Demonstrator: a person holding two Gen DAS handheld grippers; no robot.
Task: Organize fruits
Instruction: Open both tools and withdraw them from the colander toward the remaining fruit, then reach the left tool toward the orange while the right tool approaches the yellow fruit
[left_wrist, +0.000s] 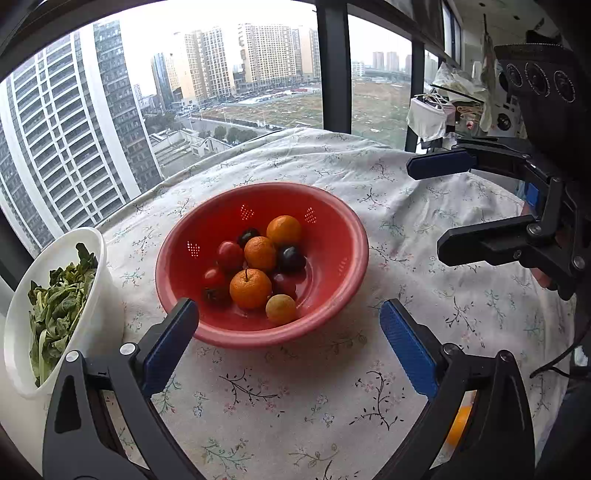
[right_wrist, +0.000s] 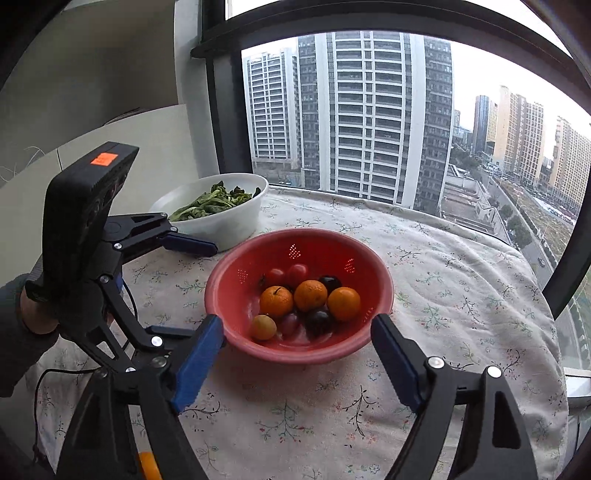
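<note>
Fingers (left_wrist: 170, 339) spread before fruit-filled red colander (left_wrist: 332, 221).

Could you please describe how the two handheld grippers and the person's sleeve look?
Both the left gripper and the right gripper have angular black plastic frames with silver screws and ribbed blue pads. The left's black housing bears an orange sticker; a thin black cable trails. The sleeve is dark.

near cloth (left_wrist: 295, 398) open | white bowl (left_wrist: 92, 314) – left of colander (left_wrist: 332, 229) – blocks
</note>
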